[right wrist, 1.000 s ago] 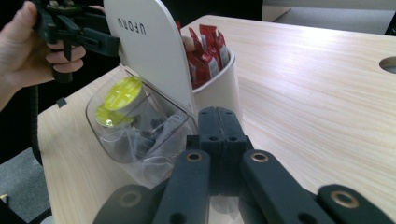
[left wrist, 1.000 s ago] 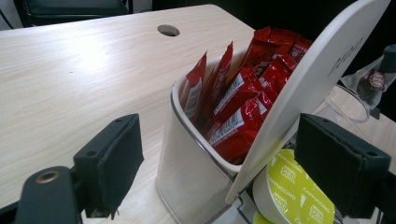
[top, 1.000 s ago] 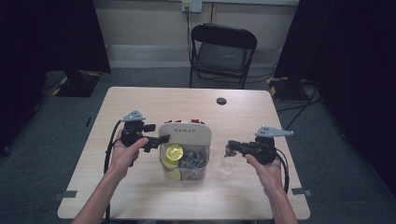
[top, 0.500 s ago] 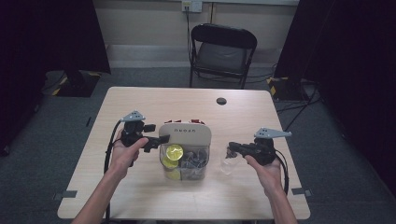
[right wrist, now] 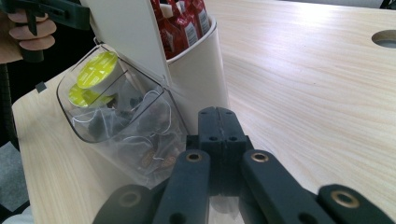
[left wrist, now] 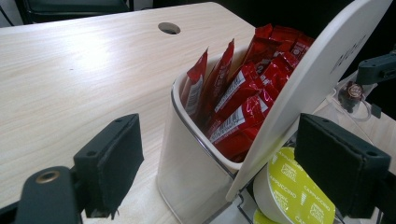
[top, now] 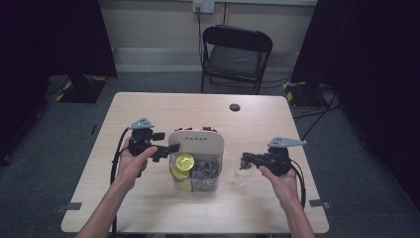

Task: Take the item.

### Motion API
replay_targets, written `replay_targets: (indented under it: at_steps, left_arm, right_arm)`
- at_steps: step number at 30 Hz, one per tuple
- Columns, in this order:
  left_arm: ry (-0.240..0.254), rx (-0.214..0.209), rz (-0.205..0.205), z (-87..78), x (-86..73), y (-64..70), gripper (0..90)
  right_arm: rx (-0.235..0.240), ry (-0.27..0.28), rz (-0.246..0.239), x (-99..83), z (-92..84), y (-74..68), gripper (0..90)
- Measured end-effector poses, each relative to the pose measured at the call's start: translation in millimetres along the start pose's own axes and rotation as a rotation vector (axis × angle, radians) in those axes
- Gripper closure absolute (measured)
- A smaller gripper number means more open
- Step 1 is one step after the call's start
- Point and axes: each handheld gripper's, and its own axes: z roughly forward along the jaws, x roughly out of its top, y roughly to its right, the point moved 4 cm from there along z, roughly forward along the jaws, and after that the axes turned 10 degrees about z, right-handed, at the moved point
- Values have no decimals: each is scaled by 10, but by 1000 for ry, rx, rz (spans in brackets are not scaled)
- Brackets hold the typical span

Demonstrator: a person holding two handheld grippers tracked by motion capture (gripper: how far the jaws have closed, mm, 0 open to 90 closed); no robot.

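The left gripper [top: 166, 150], jaws wide, flanks the organizer's tilted lid [top: 196, 142]. At three o'clock, the right gripper [top: 246, 159] pinches a clear-wrapped capsule [top: 241, 174], apparently lifted out; setting it down remains.

Red sachets [left wrist: 243, 93]: lower ends hidden inside white holder [left wrist: 196, 163]; print too small to read. Green-lidded capsule [left wrist: 294, 191]: cut off by bottom edge, partly behind tilted lid [left wrist: 322, 79]. Clear pouch [right wrist: 140, 140]: contents blurred, lower part behind right gripper [right wrist: 217, 126]
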Motion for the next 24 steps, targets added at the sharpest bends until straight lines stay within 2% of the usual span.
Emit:
replay_targets:
  at_steps: [7,24]
  left_arm:
    - [0,-1,0,0,-1,-2,151]
    - [-3,-3,1,4,-6,-3,151]
  right_arm:
    - [-9,-8,3,-19,20,24,897]
    - [-23,-4,3,-19,20,36,809]
